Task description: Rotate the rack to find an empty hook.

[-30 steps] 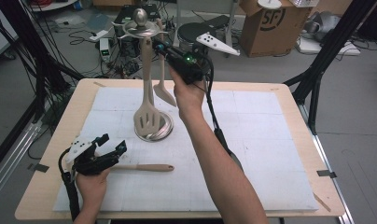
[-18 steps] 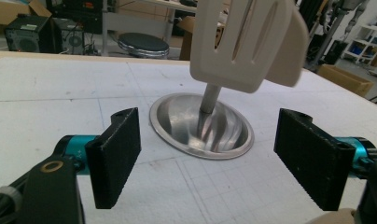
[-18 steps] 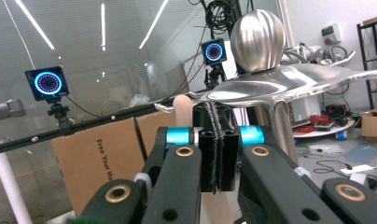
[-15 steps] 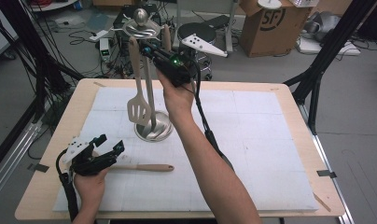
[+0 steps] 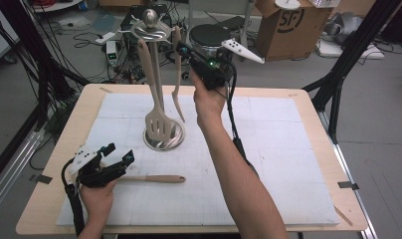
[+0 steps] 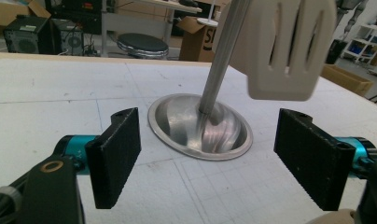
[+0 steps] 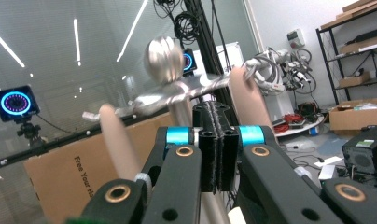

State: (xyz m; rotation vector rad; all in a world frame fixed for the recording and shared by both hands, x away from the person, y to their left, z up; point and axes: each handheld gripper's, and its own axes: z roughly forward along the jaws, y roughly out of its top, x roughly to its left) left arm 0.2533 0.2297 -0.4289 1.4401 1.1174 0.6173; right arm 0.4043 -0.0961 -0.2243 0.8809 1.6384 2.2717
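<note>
A metal utensil stand [image 5: 150, 20] rises from a round base [image 5: 164, 142] at the middle of the white mat. A beige slotted spatula [image 5: 159, 127] hangs from it, low over the base. A second beige utensil [image 5: 177, 79] hangs on the stand's right side. My right gripper [image 5: 188, 50] is raised beside that utensil's handle [image 7: 245, 95], jaws shut flush with nothing showing between them. My left gripper [image 5: 117, 155] rests open near the front left, facing the base [image 6: 199, 126]. A wooden-handled utensil [image 5: 156, 178] lies by it.
The white mat [image 5: 288, 164] covers most of the wooden table [image 5: 353, 219]. Past the far edge are a black stool [image 5: 209, 35], a cardboard box [image 5: 288, 22] and cables on the floor. Black frame legs stand at both sides.
My right gripper rose from low beside the stand to its top, carrying the second utensil up; that utensil now hangs from the stand. The left gripper stayed put.
</note>
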